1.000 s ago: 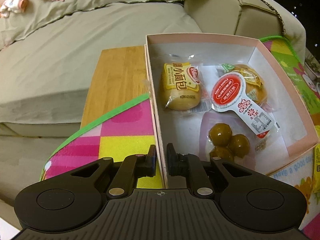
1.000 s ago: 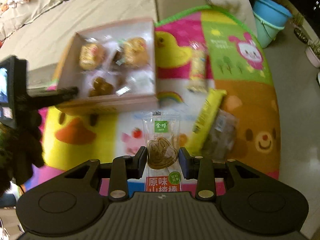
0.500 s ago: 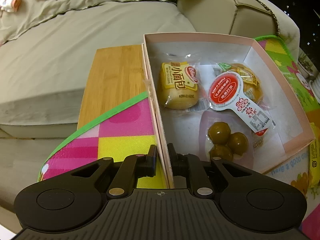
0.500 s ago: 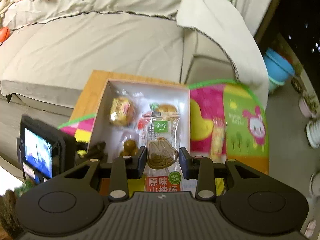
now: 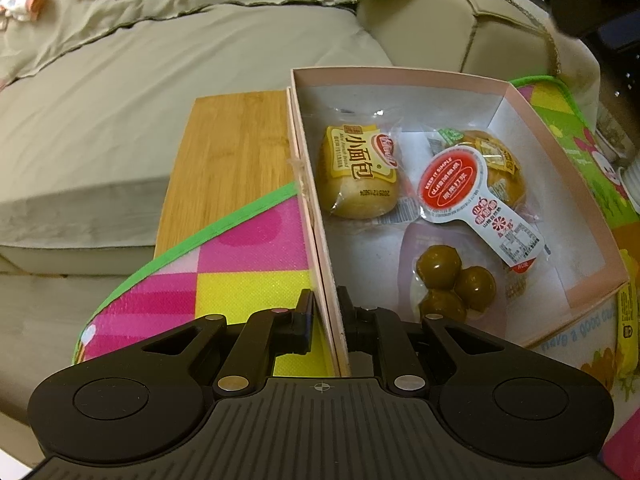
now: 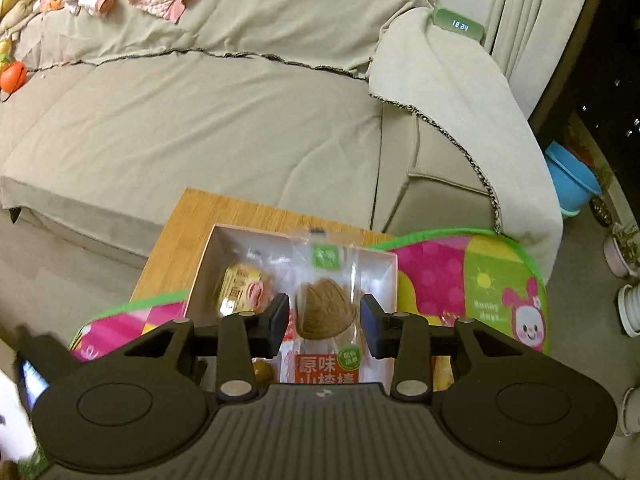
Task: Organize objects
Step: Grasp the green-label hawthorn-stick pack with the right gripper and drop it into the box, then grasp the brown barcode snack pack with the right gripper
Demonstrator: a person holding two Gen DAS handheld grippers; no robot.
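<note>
Left claw pinched the thin side wall of the pale pink cardboard box, one finger inside and one outside. Right claw hung over the box, and its jaws had just been opening. The clear snack packet with a brown bunny-shaped treat sat between them, with gaps on both sides, so the pads did not press it. Inside the box lay a wrapped yellow bun, a red-and-white packet and a packet of round green-brown balls. The box sat on a bright play mat on the wooden worktop.
</note>
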